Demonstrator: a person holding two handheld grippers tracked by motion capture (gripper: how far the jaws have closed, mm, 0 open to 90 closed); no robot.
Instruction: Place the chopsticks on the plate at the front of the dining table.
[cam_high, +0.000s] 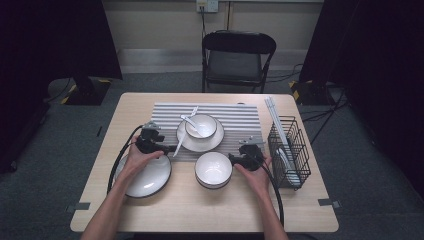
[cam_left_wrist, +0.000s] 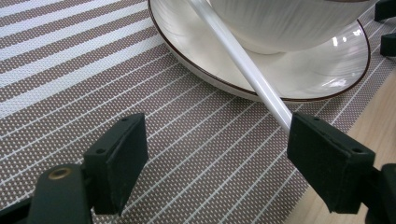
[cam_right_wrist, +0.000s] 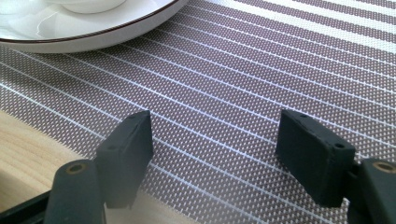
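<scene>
1. Two grippers rest low on the striped placemat (cam_left_wrist: 93, 70).
2. Left gripper (cam_left_wrist: 215, 163): jaws spread; white chopstick (cam_left_wrist: 243, 60), upper centre, touches its right pad.
3. Right gripper (cam_right_wrist: 215, 158): jaws spread, holding nothing.

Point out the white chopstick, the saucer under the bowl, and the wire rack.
white chopstick (cam_left_wrist: 243, 60): left gripper view, mid-shaft.
saucer (cam_left_wrist: 322, 70): left gripper view, bare inner surface near the rim.
wire rack (cam_high: 300, 150): high view, right side wall.

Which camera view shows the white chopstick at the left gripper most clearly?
The left gripper view: the white chopstick runs across the plate to the left gripper, whose jaws stand open. In the high view it is a thin line. The right gripper view gives the plate rim and placemat.
</scene>
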